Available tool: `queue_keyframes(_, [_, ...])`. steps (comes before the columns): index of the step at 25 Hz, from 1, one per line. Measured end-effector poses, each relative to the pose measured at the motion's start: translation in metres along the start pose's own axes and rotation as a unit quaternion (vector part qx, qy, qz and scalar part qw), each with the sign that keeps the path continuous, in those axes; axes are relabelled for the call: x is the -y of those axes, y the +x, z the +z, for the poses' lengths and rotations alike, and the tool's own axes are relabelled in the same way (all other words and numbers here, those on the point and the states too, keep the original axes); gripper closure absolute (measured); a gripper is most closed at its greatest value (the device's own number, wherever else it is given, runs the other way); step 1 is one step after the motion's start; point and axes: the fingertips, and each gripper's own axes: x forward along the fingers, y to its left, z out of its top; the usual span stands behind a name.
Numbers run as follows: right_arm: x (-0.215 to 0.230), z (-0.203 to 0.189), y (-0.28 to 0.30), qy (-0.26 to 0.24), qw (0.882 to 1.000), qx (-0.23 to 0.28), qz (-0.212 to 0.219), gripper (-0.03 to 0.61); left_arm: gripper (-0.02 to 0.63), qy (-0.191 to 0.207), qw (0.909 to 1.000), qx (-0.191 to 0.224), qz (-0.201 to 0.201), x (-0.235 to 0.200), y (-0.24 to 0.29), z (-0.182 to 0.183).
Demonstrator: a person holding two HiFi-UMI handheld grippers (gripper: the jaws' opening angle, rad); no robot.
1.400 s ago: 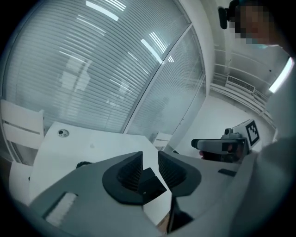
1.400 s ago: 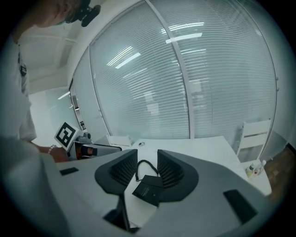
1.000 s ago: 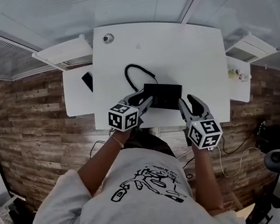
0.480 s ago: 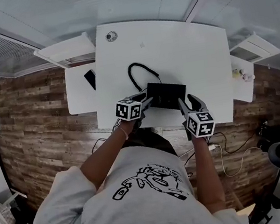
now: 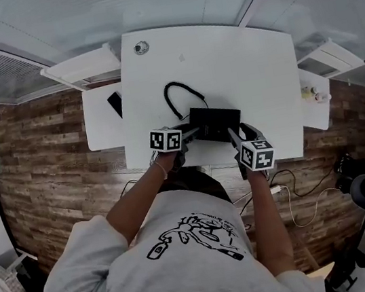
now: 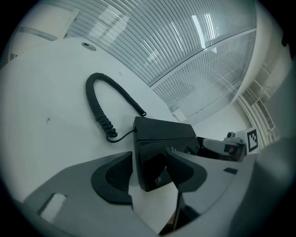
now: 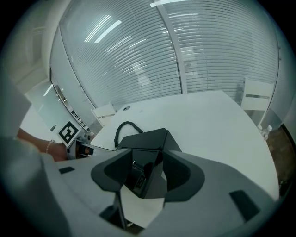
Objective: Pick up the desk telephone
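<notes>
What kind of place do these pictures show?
Probably an office or small meeting room: a black desk telephone with a coiled cord sits on a white table, and slatted blinds run along the walls.

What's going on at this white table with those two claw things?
A person works a gripper in each hand over the table. The left gripper and right gripper each straddle a near corner of the black desk telephone, which rests on the table, its coiled cord looped behind. Both sets of jaws are opening, so the phone isn't gripped.
</notes>
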Motion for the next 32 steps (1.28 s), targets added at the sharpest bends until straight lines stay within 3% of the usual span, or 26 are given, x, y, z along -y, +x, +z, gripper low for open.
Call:
queue_keyframes(18, [0.014,-0.008,0.005,0.057,0.998,-0.003,-0.003,0.413,0.407,-0.005,0.9998,-0.008,-0.017,0.005,0.002,0.001])
queue_keyframes(32, [0.001,0.009,-0.020,0.076,0.996,0.035,0.010,0.414,0.407,0.004,0.9998,0.010,-0.014,0.029,-0.020,0.013])
